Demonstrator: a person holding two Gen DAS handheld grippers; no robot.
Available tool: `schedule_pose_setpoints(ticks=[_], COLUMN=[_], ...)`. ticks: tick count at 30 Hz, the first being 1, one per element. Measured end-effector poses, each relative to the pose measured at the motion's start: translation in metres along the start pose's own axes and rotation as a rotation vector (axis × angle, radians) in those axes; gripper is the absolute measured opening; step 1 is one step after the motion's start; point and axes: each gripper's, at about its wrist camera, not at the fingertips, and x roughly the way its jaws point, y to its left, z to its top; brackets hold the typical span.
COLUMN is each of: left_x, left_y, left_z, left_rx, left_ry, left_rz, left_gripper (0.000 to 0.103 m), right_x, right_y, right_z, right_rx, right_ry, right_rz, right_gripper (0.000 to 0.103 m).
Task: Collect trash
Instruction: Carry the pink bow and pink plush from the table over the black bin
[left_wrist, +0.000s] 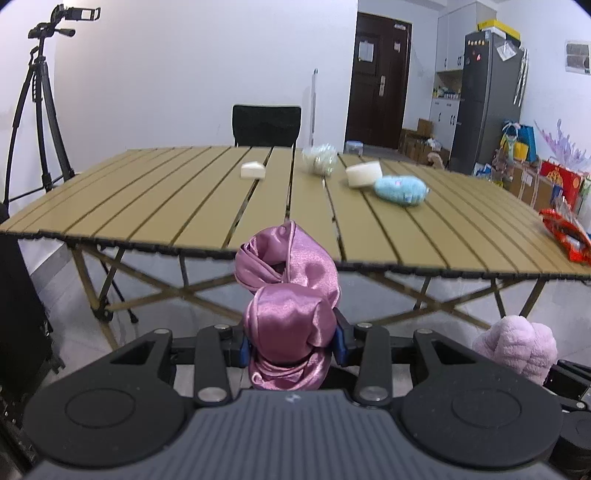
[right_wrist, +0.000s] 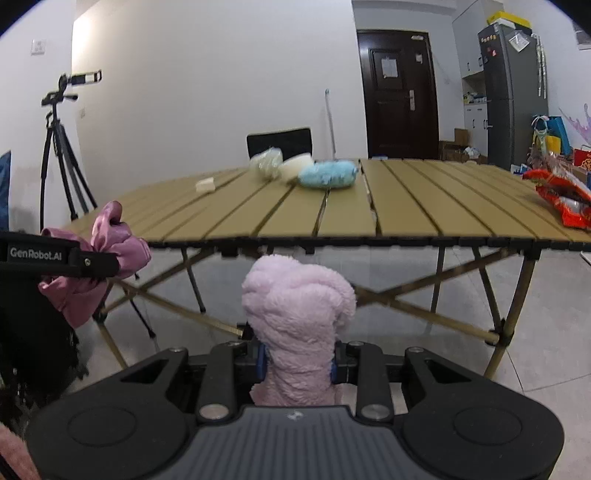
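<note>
The slatted desk stands ahead of both tools with the trash still spread over it: a red snack wrapper hanging at the right edge, a blue fuzzy bundle touching a white foam block, a crumpled clear bag just behind them and a smaller white block to the left. Neither tool is free. The left hand-held gripper is clenched on a bunched pink satin cloth, and the right hand-held gripper on a fluffy pale pink cloth, both held short of the desk's near edge. As I see it, the biggest risk is reaching for trash with full jaws: opening either would drop its cloth to the floor. The wrapper could also slide off if nudged.
</note>
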Motion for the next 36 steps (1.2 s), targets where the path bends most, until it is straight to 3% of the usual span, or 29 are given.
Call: schedule_pose_setpoints(ticks=[12, 36], left_x=[-0.004, 0.008], left_y=[0.013, 0.056], left_z=[-0.043, -0.097], left_rx=[0.024, 0.036], left_ry=[0.101, 0.257], left_rz=[0.047, 0.133], left_gripper=[0.040, 0.040], right_x=[0.002, 0.032], right_y=[0.011, 0.029], right_z=[-0.040, -0.084], right_rx=[-0.029, -0.066], right_ry=[0.143, 0.357], right_rz=[0.002, 0.014], right_gripper=[0.028, 0.028])
